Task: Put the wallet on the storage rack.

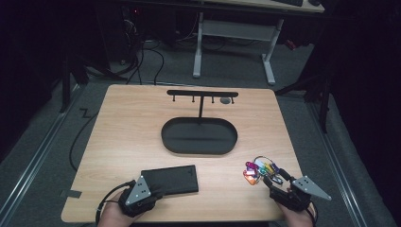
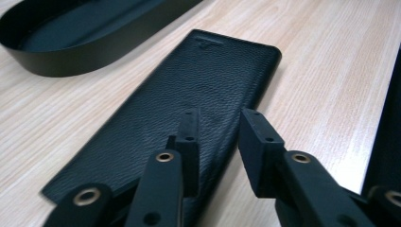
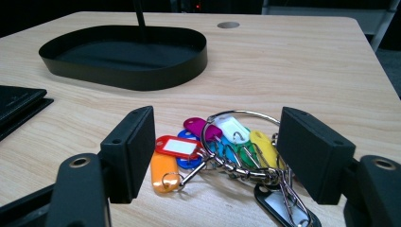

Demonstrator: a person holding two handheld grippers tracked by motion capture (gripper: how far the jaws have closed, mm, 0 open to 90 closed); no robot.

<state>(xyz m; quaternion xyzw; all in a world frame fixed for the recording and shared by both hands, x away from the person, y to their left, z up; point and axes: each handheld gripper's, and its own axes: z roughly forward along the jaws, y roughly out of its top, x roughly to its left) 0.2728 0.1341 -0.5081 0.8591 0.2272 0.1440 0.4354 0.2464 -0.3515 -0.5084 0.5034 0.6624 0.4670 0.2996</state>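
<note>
A black leather wallet (image 1: 172, 178) lies flat near the table's front edge. My left gripper (image 1: 153, 187) hovers over its left end. In the left gripper view the wallet (image 2: 189, 90) stretches away from my left gripper (image 2: 218, 118), which is open by a narrow gap; one finger (image 2: 189, 137) is above the leather, the other (image 2: 260, 142) beyond its long edge. A bunch of keys with coloured tags (image 1: 259, 170) lies at the front right. My right gripper (image 1: 273, 180) is just behind it. Seen from the right gripper (image 3: 216, 127), its jaws stand wide open on either side of the keys (image 3: 222, 151), gripping nothing.
A black oval tray (image 1: 198, 151) sits mid-table, with a thin post and a hook bar (image 1: 202, 93) rising behind it. The tray also shows ahead of each gripper (image 2: 61, 61) (image 3: 142, 75). A grey grommet (image 1: 226, 100) marks the far side. The wallet's edge (image 3: 19, 106) shows at left.
</note>
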